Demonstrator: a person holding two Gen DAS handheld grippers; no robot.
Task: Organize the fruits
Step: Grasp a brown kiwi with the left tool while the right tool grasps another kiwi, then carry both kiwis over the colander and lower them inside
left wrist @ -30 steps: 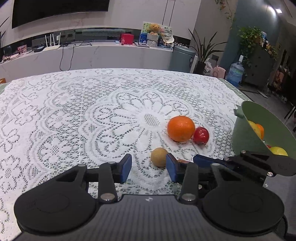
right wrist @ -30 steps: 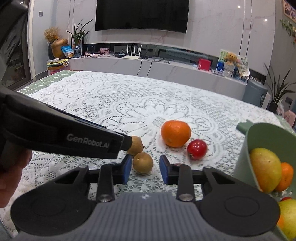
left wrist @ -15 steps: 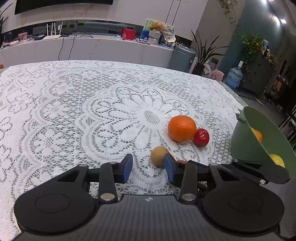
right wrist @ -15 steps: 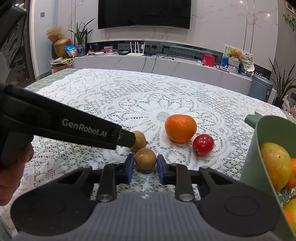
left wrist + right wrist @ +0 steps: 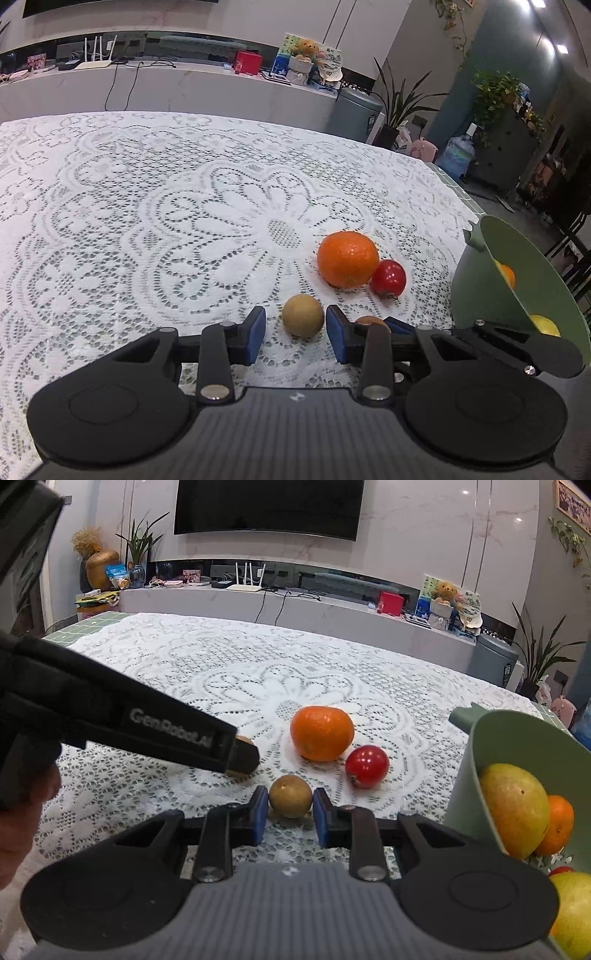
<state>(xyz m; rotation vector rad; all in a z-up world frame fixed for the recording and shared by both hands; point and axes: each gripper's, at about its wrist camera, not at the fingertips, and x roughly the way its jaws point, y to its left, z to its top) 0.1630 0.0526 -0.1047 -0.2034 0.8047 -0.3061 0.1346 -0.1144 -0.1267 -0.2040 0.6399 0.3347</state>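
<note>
Right gripper (image 5: 289, 814) pinches a round brown fruit (image 5: 290, 800); left gripper (image 5: 295, 334), closing, straddles another (image 5: 303, 314); glossy orange (image 5: 321, 733) at 12 o'clock on lace (image 5: 221, 672).

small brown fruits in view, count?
2. One brown fruit in the shut right gripper; second brown fruit between the left gripper's pads, its jaws have just been closing. Green bowl may hide more.
</note>
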